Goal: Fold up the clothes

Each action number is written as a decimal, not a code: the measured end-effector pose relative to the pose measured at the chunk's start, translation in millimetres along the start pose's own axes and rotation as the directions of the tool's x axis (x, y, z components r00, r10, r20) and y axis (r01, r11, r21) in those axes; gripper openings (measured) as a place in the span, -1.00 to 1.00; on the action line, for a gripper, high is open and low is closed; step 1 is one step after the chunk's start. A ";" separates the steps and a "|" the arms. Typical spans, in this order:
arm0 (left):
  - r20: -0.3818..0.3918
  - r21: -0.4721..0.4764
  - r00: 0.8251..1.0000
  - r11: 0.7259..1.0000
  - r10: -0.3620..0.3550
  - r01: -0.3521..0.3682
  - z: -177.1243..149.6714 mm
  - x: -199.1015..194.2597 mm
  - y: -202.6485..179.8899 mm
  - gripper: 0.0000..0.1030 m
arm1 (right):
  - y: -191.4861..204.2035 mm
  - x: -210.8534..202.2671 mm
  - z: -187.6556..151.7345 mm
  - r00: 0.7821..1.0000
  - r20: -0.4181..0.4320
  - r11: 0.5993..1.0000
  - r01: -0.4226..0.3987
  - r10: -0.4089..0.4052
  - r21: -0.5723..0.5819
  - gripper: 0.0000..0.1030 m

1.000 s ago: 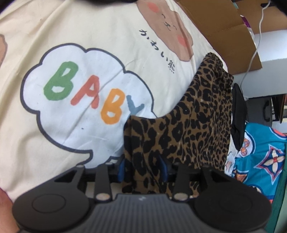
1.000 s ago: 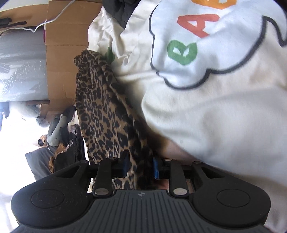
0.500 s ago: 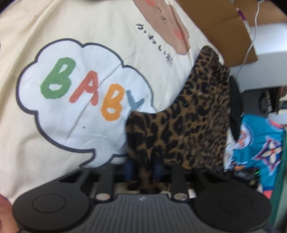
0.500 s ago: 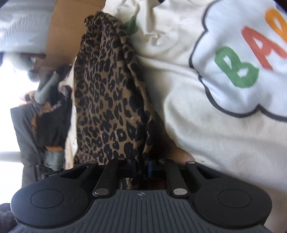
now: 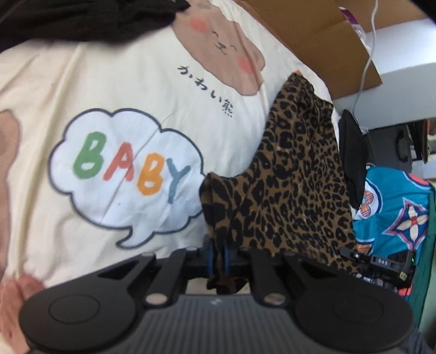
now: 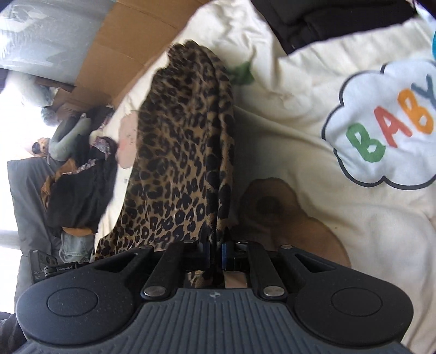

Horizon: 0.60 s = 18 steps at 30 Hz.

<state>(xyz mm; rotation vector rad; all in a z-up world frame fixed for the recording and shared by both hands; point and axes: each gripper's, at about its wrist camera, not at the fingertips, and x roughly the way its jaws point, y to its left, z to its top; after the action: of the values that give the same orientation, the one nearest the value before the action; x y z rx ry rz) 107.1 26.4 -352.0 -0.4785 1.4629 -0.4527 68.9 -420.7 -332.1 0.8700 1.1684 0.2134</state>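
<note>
So we've got two grippers and one leopard cloth (image 5: 297, 190) between them. Our left gripper (image 5: 217, 254) has its blue pads pinched narrow on a corner of the cloth, fabric bunched right between them and a bit poking out underneath. Our right gripper (image 6: 215, 252) is doing the same on another edge, jaws nearly together with the cloth clamped in the gap.

From the left wrist, the cloth runs from the jaws up toward 1 o'clock, draped over the cream sheet (image 5: 81, 81). From the right wrist it runs from the jaws up to about 11 o'clock, folded lengthwise in a long strip.

The sheet has one "BABY" cloud (image 5: 128, 168) at 10 o'clock in the left view, one blushing bear face (image 5: 220, 46) at 12, and a brown bear ear (image 6: 269, 204) just right of the cloth in the right view.

Other stuff: one cardboard box (image 5: 313, 35) at 1 o'clock, one white cable (image 5: 365, 62), one teal patterned fabric (image 5: 395, 212) at 3 o'clock, and one black garment (image 5: 81, 21) at 11.
</note>
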 end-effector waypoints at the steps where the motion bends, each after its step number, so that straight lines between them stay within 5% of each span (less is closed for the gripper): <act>1: -0.001 -0.002 1.000 1.000 0.007 -0.007 -1.5 -5.1 -2.7 -0.85 | 4.5 -5.1 -1.8 1.000 0.000 1.000 0.000 0.000 -0.006 -0.91; 18: 0.006 0.044 0.996 0.995 0.089 -0.089 -33.8 -69.0 -54.6 -0.85 | 46.1 -50.8 -32.0 0.999 -0.009 0.998 0.030 -0.031 -0.062 -0.91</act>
<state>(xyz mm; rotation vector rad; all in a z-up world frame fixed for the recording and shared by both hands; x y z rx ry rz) 69.3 19.1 -266.0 -0.3774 1.4613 -0.4116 33.0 -403.3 -267.8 0.7972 1.1777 0.2284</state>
